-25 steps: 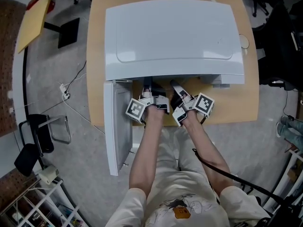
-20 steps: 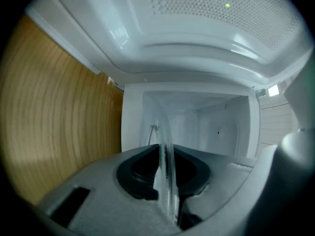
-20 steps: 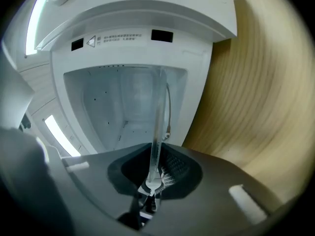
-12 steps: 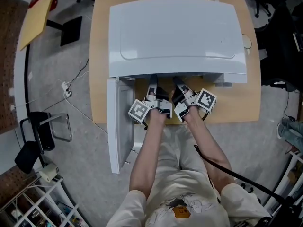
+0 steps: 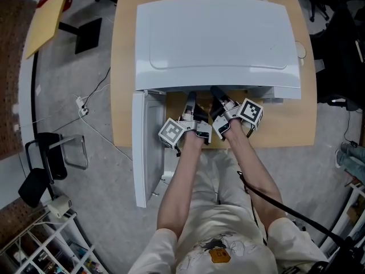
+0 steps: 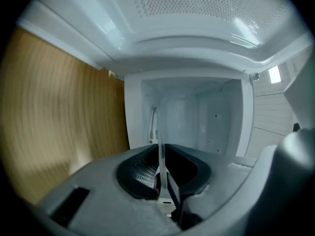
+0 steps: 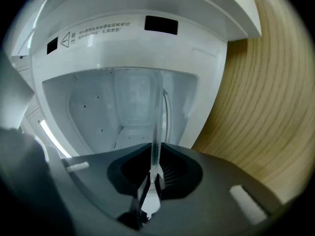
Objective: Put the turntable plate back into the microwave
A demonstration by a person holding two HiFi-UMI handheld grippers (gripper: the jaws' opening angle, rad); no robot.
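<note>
Gripping the turntable plate (image 6: 159, 132) at its rim, the left gripper (image 6: 162, 173) had its jaws nearly together, with a dark pad on either face of the clear glass. These jaws had just been closing on it. The right gripper (image 7: 155, 168) was likewise narrowed to a slit and clamped on the same plate, its jaws also just closed down. In both gripper views the glass appeared edge-on, as a thin pale line running forward from the pads.

Plate position: held between the two grippers at the mouth of the microwave (image 5: 217, 39), reaching toward the white cavity (image 6: 197, 117). How far inside it lay could not be determined, because in the head view the microwave's top hid it.

The grippers sat side by side, close together, with their marker cubes (image 5: 173, 133) just outside the opening. The door (image 5: 147, 147) stood swung open at the left. The microwave rested on a wooden table (image 5: 122, 107).
</note>
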